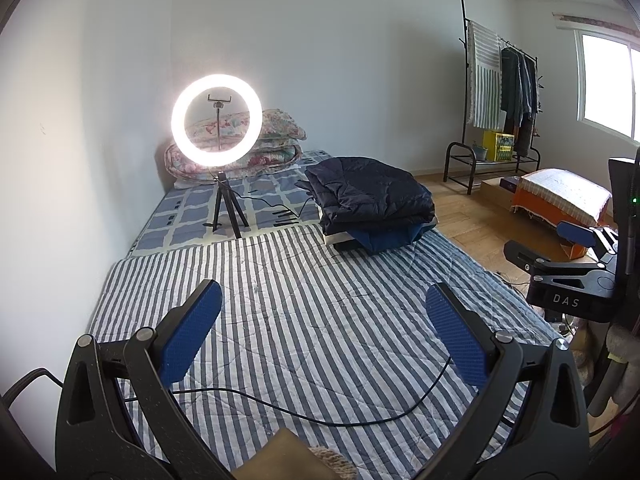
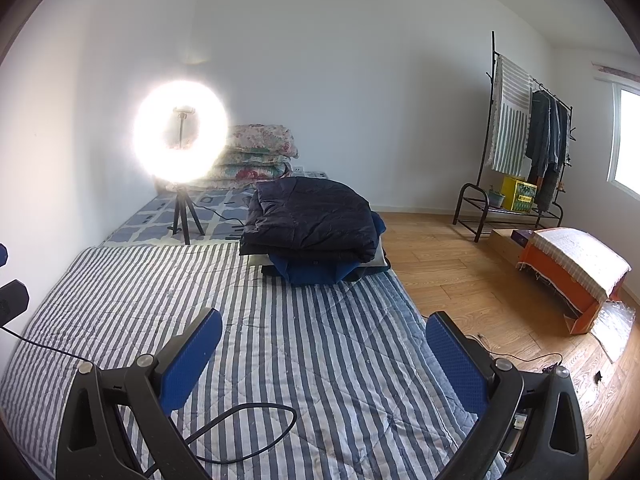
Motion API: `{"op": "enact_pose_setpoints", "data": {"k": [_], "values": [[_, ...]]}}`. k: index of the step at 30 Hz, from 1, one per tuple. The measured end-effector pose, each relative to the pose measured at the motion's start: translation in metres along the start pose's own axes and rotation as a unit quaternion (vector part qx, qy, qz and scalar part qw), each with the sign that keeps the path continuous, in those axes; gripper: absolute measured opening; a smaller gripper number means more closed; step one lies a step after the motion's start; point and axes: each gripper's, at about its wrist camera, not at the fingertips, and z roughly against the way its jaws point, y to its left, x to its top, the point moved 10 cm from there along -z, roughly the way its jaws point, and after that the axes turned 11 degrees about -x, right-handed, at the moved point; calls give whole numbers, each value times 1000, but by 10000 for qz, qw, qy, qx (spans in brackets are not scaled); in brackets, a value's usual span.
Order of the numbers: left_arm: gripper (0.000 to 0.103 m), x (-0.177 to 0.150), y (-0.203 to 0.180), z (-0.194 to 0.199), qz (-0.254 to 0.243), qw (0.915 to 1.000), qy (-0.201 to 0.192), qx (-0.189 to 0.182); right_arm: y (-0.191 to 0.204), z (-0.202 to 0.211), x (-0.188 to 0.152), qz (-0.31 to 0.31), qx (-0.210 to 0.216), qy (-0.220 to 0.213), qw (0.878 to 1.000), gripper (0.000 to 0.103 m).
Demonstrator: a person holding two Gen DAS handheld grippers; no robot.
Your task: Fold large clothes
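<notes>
A dark navy quilted jacket (image 1: 368,194) (image 2: 312,216) lies folded on top of a stack of folded clothes, with a blue garment (image 1: 386,238) (image 2: 316,270) under it, at the far right of the striped bed cover (image 1: 300,300) (image 2: 280,320). My left gripper (image 1: 324,312) hovers open above the bare striped cover, well short of the stack, with nothing between its blue pads. My right gripper (image 2: 324,340) is open too, over the cover's right part, also empty. The right gripper (image 1: 568,256) shows at the right edge of the left wrist view.
A lit ring light on a tripod (image 1: 218,120) (image 2: 180,132) stands on the bed beyond the cover, with floral quilts (image 1: 256,136) (image 2: 256,152) stacked behind it. A black cable (image 1: 320,416) (image 2: 240,432) loops over the cover. On the wood floor stand a clothes rack (image 1: 500,92) (image 2: 528,136) and an orange box (image 1: 560,200) (image 2: 572,276).
</notes>
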Motion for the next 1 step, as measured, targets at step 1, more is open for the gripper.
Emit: {"op": "enact_pose_setpoints", "data": {"k": [1], "values": [[103, 0, 0, 0, -2, 10000, 1, 1, -1, 0, 0, 0, 6, 3, 10000, 103]]}}
